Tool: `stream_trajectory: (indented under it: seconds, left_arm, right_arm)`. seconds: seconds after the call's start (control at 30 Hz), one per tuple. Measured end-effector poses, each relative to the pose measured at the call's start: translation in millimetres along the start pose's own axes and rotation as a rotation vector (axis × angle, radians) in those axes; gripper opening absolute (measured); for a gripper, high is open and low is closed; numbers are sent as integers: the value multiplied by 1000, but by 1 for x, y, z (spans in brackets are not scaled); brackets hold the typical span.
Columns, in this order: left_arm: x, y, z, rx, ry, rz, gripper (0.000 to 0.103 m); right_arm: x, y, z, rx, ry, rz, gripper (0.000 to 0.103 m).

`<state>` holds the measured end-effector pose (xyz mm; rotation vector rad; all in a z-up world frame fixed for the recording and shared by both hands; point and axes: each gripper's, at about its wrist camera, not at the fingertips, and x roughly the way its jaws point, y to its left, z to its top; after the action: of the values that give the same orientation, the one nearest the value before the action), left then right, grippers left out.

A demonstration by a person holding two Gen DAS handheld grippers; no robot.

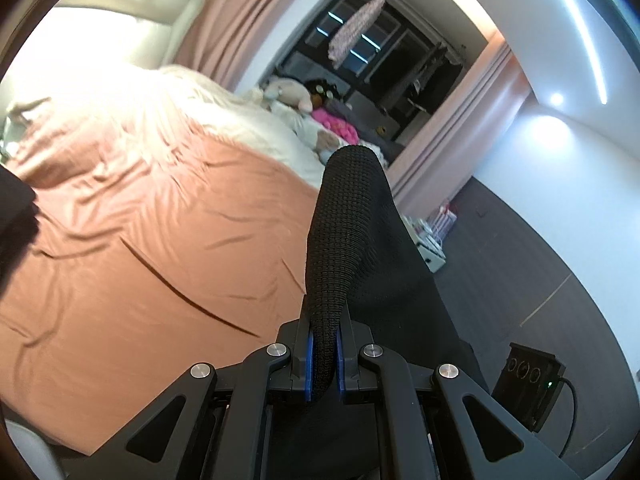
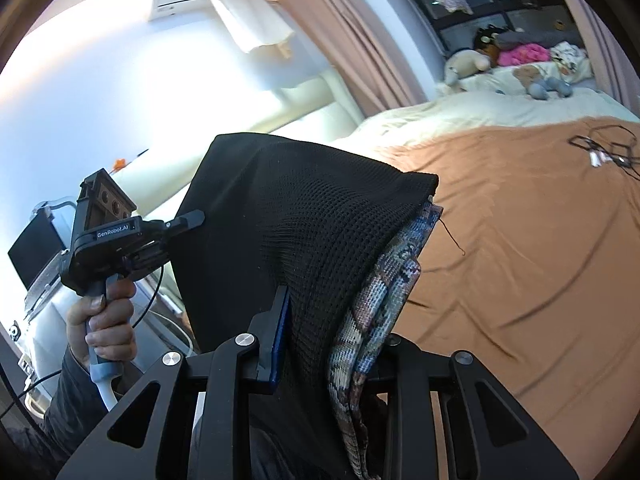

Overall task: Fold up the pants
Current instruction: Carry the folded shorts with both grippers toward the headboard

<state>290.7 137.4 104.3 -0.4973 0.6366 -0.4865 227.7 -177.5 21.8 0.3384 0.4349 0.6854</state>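
The left gripper [image 1: 324,356] is clamped on a fold of the black pants [image 1: 348,216]. Its two blue pads [image 1: 307,360] stand very close together, and the knitted black cloth comes up between them and rises in front of the camera like a thick roll. The rest of the cloth falls down to the right of the fingers.

In the right wrist view, the right gripper [image 2: 320,344] is also closed on the pants [image 2: 288,216], but on a thicker bundle. The black mesh cloth lies between the fingers together with a patterned layer [image 2: 380,300] in grey, blue and brown. This is perhaps the inner side or a lining of the same garment; the view does not make it clear. Only the left blue pad [image 2: 280,340] shows here, because the cloth covers the other one.

The pants hang in the air, stretched between the two grippers above the bed [image 1: 140,280]. In the right wrist view the left gripper [image 2: 188,218] shows at the far edge of the cloth, and a hand [image 2: 102,320] grasps its handle.

The bed has an orange-brown sheet, much wrinkled, with a cream blanket [image 2: 460,108] farther back. Some soft toys [image 2: 468,64] lie at the far end, near the pink curtain [image 2: 360,40]. A black cable [image 2: 600,148] lies on the sheet.
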Motion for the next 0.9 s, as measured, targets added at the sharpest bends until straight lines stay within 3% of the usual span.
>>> stream_trajectory:
  seconds: [0.13, 0.47, 0.9]
  left_arm:
    - [-33, 12, 18, 12, -41, 31, 8]
    - [-100, 57, 45, 30, -126, 118, 8]
    - [-174, 128, 78, 43, -218, 217, 8]
  right_arm:
    - [18, 14, 4, -26, -8, 41, 23]
    - [85, 4, 22, -66, -10, 120, 23]
    - [147, 50, 25, -171, -8, 163, 23]
